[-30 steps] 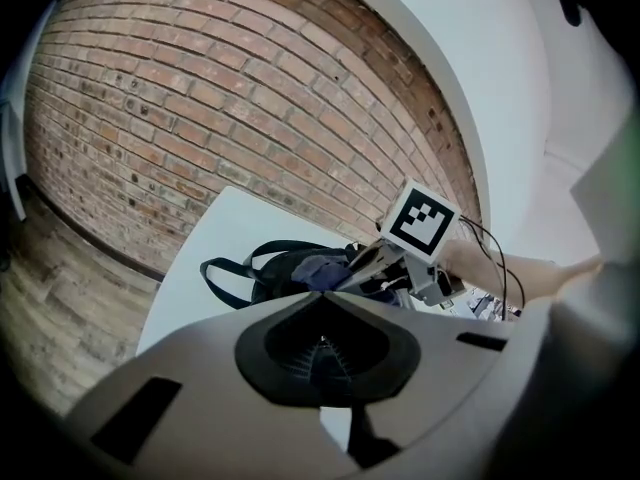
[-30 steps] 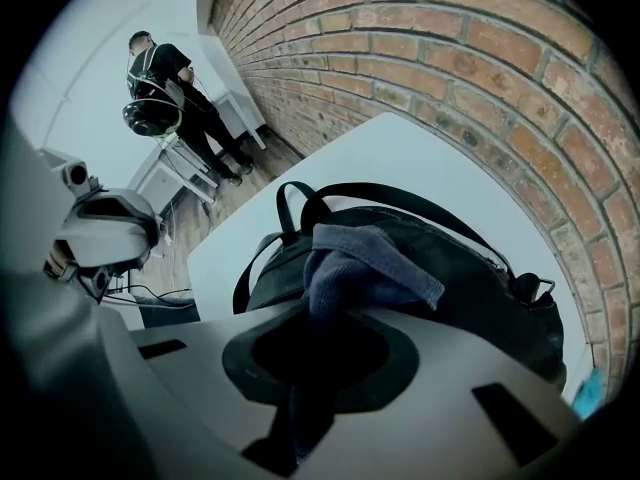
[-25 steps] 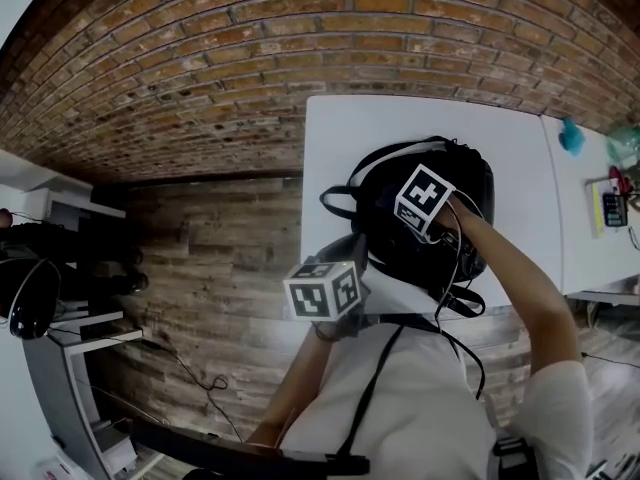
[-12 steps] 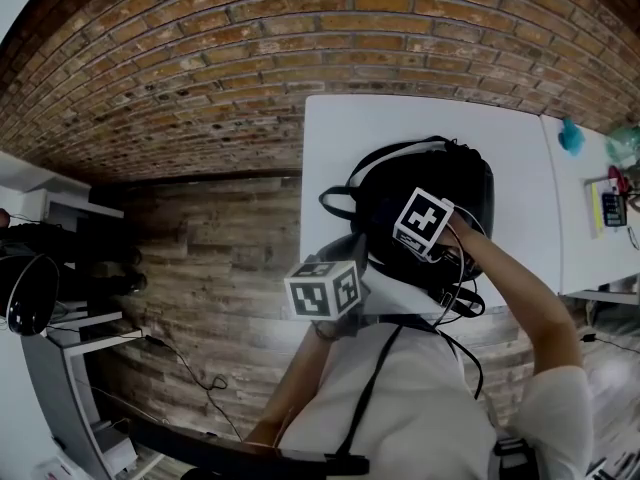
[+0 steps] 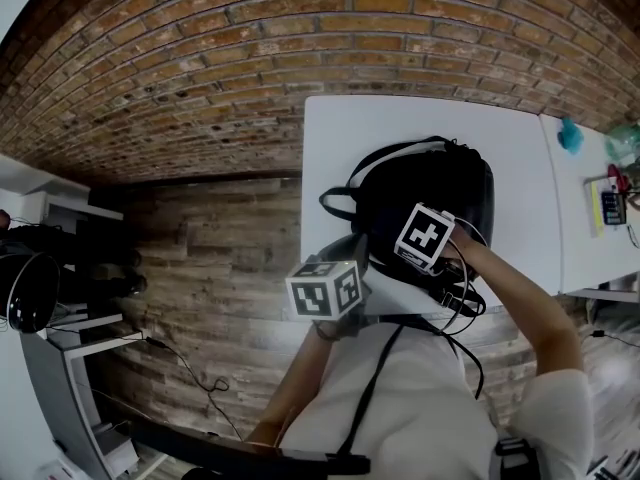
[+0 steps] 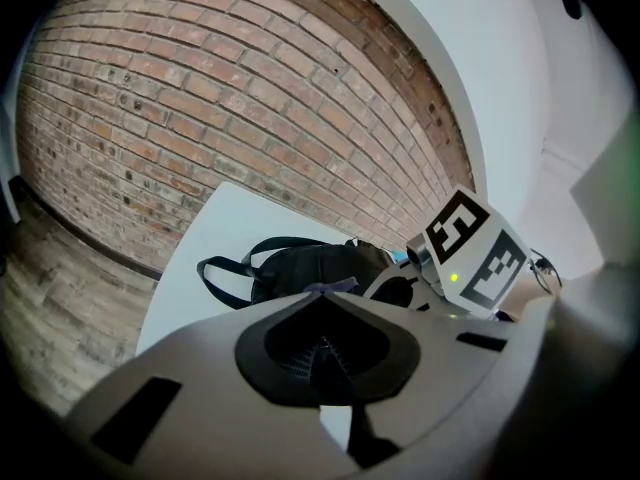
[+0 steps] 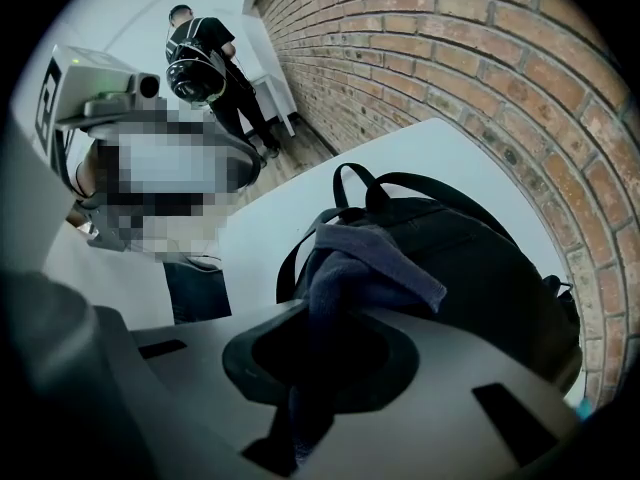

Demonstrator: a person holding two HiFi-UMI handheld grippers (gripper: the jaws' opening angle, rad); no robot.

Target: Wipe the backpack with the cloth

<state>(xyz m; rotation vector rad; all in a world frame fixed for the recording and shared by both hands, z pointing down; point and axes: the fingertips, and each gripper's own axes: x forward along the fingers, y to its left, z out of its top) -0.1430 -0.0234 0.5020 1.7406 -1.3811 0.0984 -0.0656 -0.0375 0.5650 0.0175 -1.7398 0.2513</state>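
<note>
In the head view a black backpack [image 5: 455, 183] lies flat on the white counter [image 5: 340, 138], toward the near edge. Nothing shows of its inside. Its dark strap loops [image 5: 337, 203] reach out toward the counter's left edge. The rounded body spreads to the right of them, and the lens makes its long axis hard to judge. The right tool [image 5: 420, 243] sits over the near part of the backpack, marker cube upward. The left tool [image 5: 338, 273] is at the counter's near left corner, just beside the backpack. A brick wall [image 5: 200, 58] runs behind the counter and a wood floor [image 5: 210, 258] lies to its left. A second counter [image 5: 590, 248] on the right carries a teal thing [image 5: 571, 136] and some small items too small to tell.

In the left gripper view that tool's jaws are pressed together, with nothing seen between them. Beyond them lie the backpack, its strap loops on the left, and the right tool's marker cube at the right.

In the right gripper view the jaws pinch a bunched blue-grey cloth [image 7: 375, 263]. It folds over onto the backpack's upper face. The strap loops point away from the tool and the body runs off to the right along the brick wall. Far off by that wall stands a person [image 7: 205, 53].
</note>
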